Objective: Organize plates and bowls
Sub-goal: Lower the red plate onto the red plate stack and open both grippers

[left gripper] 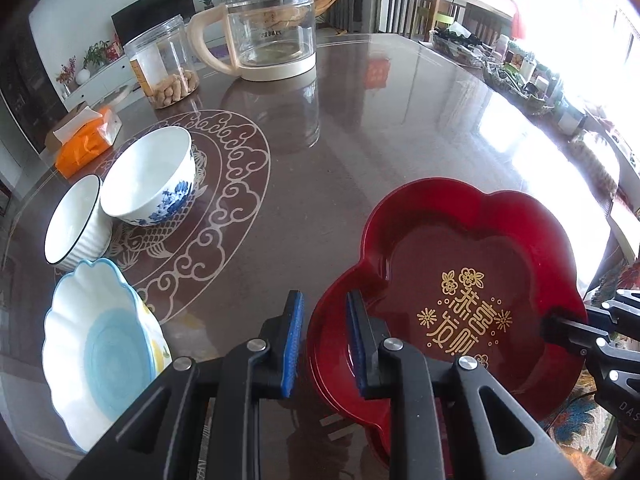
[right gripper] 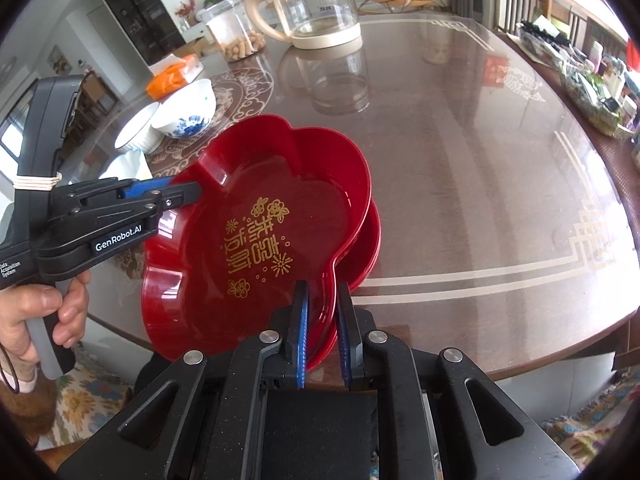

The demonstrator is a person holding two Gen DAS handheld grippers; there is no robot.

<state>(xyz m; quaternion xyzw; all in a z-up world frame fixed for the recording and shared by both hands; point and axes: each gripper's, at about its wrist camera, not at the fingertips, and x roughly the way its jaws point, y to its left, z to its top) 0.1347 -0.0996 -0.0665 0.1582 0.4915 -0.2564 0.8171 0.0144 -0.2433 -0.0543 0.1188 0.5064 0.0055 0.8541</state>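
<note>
Red plate (right gripper: 256, 240): glossy, plum-blossom outline with five rounded lobes, raised wall, flat floor printed with gold characters and small flowers; it sits nested on a second red plate (right gripper: 370, 248) of the same shape, whose rim peeks out at the far side, near the worktop's near edge.
Worktop (right gripper: 460, 168): dark brown, round, under a mirror-like sheet, inlaid with pale scroll and line patterns.
Left tongs (left gripper: 324, 340): black arms, blue ribbed pads; they straddle the plate's rim, one pad outside, one inside, with a visible gap at the outer pad (no firm pinch can be made out).
Right tongs (right gripper: 322, 336): same build, set over the rim at the opposite lobe, pads close to the wall on each side; whether they press it I cannot tell.
Blue-flower bowl (left gripper: 150, 178): smooth white porcelain, cobalt painting outside.
Ribbed bowl (left gripper: 76, 226): white, fluted wall, thin dark rim, touching the blue-flower bowl.
Scalloped dish (left gripper: 100, 350): white, wavy blue edge, pale blue centre.
Kettle (left gripper: 268, 36): clear glass, cream base and handle.
Jar (left gripper: 164, 68): clear plastic, peanuts at the bottom.
Left wrist view only: the scalloped dish in full.
Right wrist view only: the stacked lower plate, and a hand (right gripper: 44, 320) round the left handle.
</note>
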